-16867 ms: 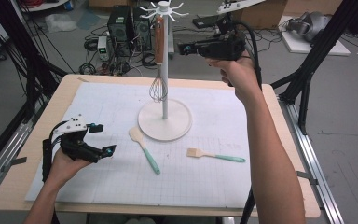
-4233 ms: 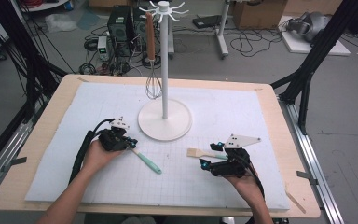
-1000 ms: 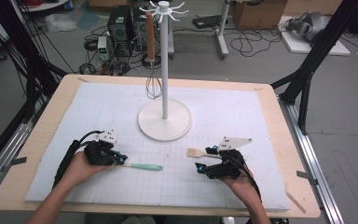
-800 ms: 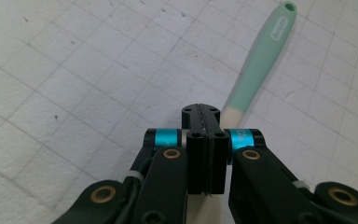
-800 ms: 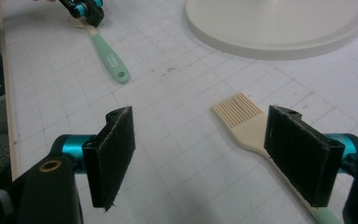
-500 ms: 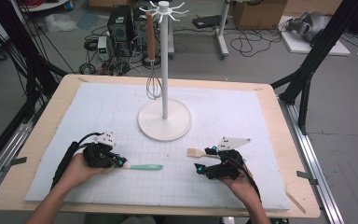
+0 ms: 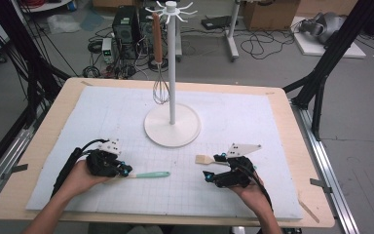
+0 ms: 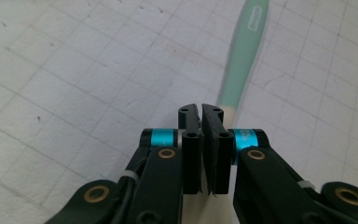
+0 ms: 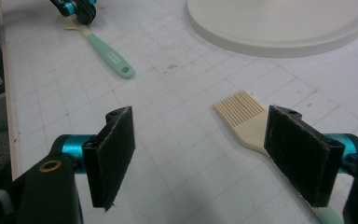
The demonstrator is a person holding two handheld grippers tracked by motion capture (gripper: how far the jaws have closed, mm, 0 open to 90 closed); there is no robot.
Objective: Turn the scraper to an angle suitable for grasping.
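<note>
A spatula (image 7: pixel 151 174) with a mint handle and a cream head lies flat on the white mat (image 7: pixel 253 122). My left gripper (image 7: pixel 125 170) sits at its head end. In the left gripper view the left gripper (image 8: pixel 201 109) has only a thin slit between its pads. They have just been opening slightly, and nothing shows in the slit. The spatula (image 8: pixel 244 51) runs out from under one jaw. My right gripper (image 7: pixel 212 167) stands open around a cream brush (image 7: pixel 204 159). In the right gripper view the brush head (image 9: pixel 242 112) lies just inside one pad of the right gripper (image 9: pixel 205 154), untouched.
A white rack stand (image 7: pixel 172 129) rises from the middle of the mat, with a whisk (image 7: pixel 159 87) hanging from a top hook. Its base (image 9: pixel 279 28) lies close beyond the brush. The wooden table edge (image 7: pixel 307 146) borders the mat. Cables and boxes lie on the floor behind.
Since about four seconds ago the spatula has swung round to lie crosswise and my left hand has drawn toward the front left. Over the last second nothing has visibly moved.
</note>
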